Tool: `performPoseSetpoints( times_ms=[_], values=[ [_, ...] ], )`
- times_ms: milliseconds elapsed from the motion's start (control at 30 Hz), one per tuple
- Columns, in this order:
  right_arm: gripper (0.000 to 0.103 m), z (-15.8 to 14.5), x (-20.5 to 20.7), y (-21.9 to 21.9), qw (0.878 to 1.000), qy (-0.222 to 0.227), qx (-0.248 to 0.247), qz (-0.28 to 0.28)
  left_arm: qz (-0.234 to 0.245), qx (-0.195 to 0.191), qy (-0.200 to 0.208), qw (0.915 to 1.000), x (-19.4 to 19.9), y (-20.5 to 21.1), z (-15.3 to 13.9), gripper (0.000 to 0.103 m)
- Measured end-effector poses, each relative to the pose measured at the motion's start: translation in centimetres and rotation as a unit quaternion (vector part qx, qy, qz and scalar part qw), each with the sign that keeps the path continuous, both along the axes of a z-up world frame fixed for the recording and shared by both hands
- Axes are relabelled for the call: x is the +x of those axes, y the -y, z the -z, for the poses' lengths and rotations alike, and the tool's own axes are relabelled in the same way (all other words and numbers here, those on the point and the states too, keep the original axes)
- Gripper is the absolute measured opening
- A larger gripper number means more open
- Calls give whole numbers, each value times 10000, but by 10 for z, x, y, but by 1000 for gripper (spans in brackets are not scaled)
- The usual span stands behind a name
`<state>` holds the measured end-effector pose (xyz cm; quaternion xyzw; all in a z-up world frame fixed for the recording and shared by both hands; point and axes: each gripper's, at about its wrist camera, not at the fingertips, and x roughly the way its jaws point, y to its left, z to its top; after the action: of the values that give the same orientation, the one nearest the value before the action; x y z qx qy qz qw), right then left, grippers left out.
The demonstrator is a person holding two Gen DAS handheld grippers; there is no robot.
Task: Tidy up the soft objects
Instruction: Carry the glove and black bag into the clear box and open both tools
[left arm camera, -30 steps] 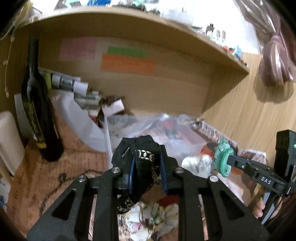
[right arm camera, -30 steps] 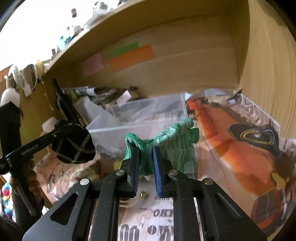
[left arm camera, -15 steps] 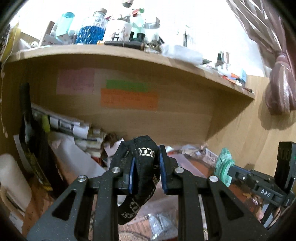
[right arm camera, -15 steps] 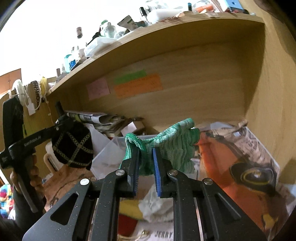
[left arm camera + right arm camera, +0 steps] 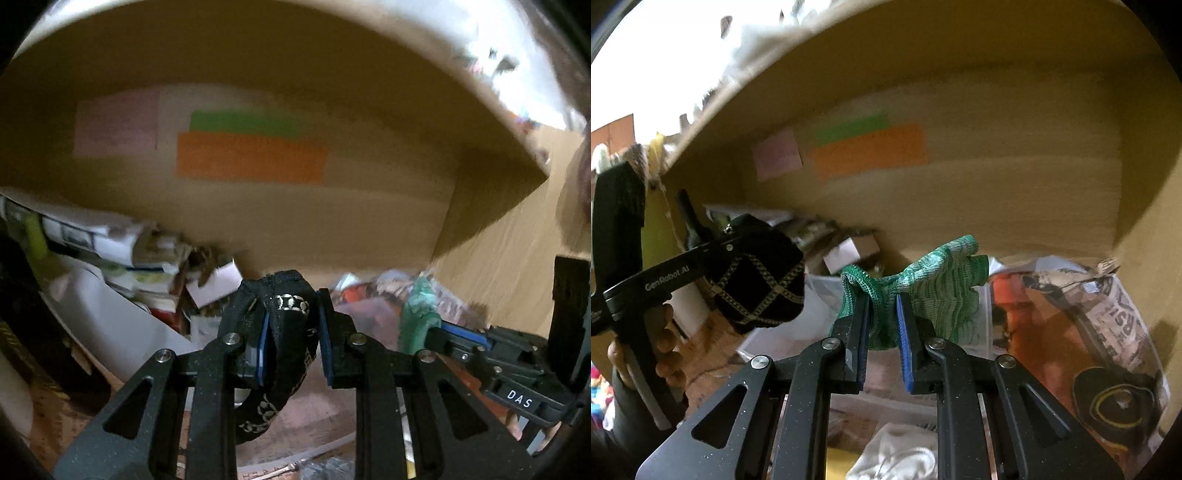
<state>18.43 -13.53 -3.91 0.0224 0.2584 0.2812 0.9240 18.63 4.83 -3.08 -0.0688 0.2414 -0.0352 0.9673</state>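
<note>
My left gripper (image 5: 291, 332) is shut on a black cloth with a gold chain pattern (image 5: 286, 354), which hangs down between the fingers; it also shows in the right wrist view (image 5: 757, 284) at the left, held in the air. My right gripper (image 5: 882, 325) is shut on a green knit glove (image 5: 938, 288), whose body drapes to the right of the fingers. The glove appears in the left wrist view (image 5: 417, 314) at the right. Both grippers are held up under a wooden shelf, above a clear plastic bin (image 5: 820, 306).
The wooden back panel carries pink (image 5: 777, 158), green and orange paper notes (image 5: 871, 151). Papers and small boxes (image 5: 122, 251) pile at the back left. A dark bottle (image 5: 690, 218) stands at the left. A printed orange plastic bag (image 5: 1071, 332) lies on the right. White cloth (image 5: 897, 454) lies below.
Both grippers have moved forward, closer to the back panel under the shelf, each still holding its cloth. The view is motion-blurred and the shelf top has left sight.
</note>
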Motion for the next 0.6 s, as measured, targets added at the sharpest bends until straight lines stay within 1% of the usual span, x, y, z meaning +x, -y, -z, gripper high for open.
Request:
performPoseSetpoints(
  times_ms=[67,133,233,333,367,433,467,500,533,567,600],
  values=[
    [13,11,10,-5,9996,-215,-157,-100,-19,79,-229,9997,12,2,12,22],
    [13,21,14,-10,9987,-339,-334,-192,-36,147,-499,9986,23,2,27,22],
    [15,32,17,-15,9974,-442,-532,-209,-28,94,-766,9970,34,-1,42,22],
    [14,39,22,-23,9958,-546,-695,-234,130,-33,-1025,9946,40,2,53,23],
    [14,39,24,-24,9955,-552,-733,-232,154,-21,-1062,9942,40,4,55,23],
    [16,43,27,-26,9942,-626,-842,-243,183,63,-1140,9933,41,9,57,30],
    [19,44,29,-26,9937,-660,-860,-267,203,66,-1170,9929,39,10,57,35],
    [28,43,28,-26,9936,-671,-872,-270,209,39,-1173,9929,37,11,56,40],
    [39,41,27,-25,9940,-618,-868,-242,210,20,-1162,9930,33,11,54,44],
    [44,39,26,-26,9944,-552,-872,-208,212,4,-1139,9933,30,10,52,50],
    [51,34,22,-24,9951,-435,-870,-159,209,-20,-1090,9938,26,9,50,57]
  ],
)
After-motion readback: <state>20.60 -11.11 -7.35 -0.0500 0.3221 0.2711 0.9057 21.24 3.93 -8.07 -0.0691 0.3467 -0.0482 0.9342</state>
